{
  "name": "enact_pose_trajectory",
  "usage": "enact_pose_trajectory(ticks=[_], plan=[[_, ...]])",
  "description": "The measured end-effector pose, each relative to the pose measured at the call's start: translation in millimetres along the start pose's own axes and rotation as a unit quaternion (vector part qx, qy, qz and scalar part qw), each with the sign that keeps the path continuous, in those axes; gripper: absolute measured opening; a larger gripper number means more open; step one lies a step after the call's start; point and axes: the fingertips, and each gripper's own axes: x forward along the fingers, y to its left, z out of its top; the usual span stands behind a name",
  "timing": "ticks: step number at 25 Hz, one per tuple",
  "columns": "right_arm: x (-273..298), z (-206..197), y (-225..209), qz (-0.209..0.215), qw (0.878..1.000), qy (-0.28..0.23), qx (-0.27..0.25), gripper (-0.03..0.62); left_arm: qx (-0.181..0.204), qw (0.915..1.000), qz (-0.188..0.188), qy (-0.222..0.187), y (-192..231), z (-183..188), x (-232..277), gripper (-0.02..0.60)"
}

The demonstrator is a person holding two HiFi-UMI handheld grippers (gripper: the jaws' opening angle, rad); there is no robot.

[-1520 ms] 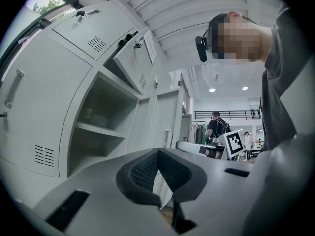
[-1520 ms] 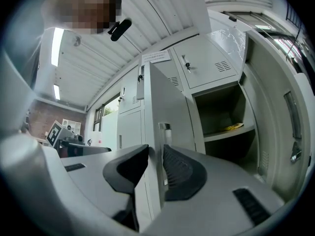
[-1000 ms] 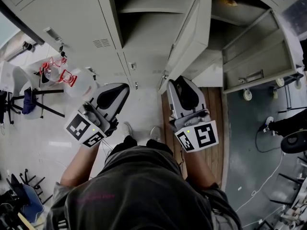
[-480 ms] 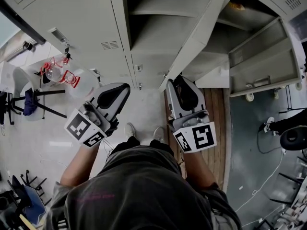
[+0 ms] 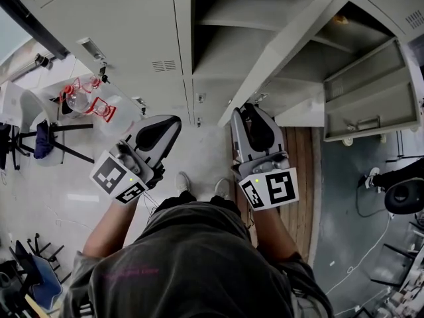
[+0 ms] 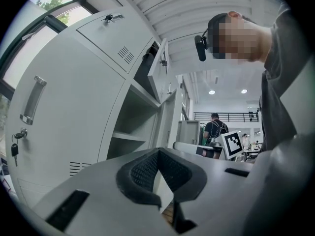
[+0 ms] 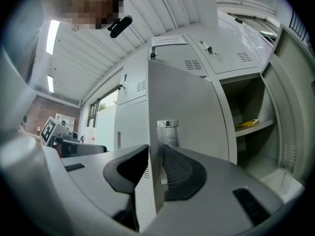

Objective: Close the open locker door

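Observation:
The open locker door (image 5: 285, 52) slants from its hinge at the upper right down to its free edge in front of me. My right gripper (image 5: 246, 108) has that edge between its jaws. In the right gripper view both pads press on the door (image 7: 189, 97) just below its metal handle (image 7: 167, 124), and the jaws of the right gripper (image 7: 155, 154) are closing tighter. My left gripper (image 5: 171, 120) hangs to the left of the door, shut with nothing in it. In its own view the left gripper (image 6: 158, 152) faces the open compartment's shelves (image 6: 129, 136).
Closed locker doors (image 5: 119, 32) stand at the left, one with a key (image 6: 15, 149) in its lock. A second open locker holds a yellow item (image 7: 246, 123). A wheeled cabinet (image 5: 371, 98) stands at the right, a wooden strip (image 5: 298, 158) underfoot, and a person (image 6: 215, 129) behind.
The door has swung toward the locker front with my right gripper on its edge. The left gripper has stayed where it was.

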Motion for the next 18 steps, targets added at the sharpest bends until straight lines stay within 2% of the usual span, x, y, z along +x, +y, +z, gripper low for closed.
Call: enact_pose_trajectory(ticks=[18], plan=[[48.5,-8.0,22.5,0.008,1.0,0.011,-0.013,0.097,-0.006,0.9997,0.017,-0.013,48.4,5.8,-27.1,0.014]])
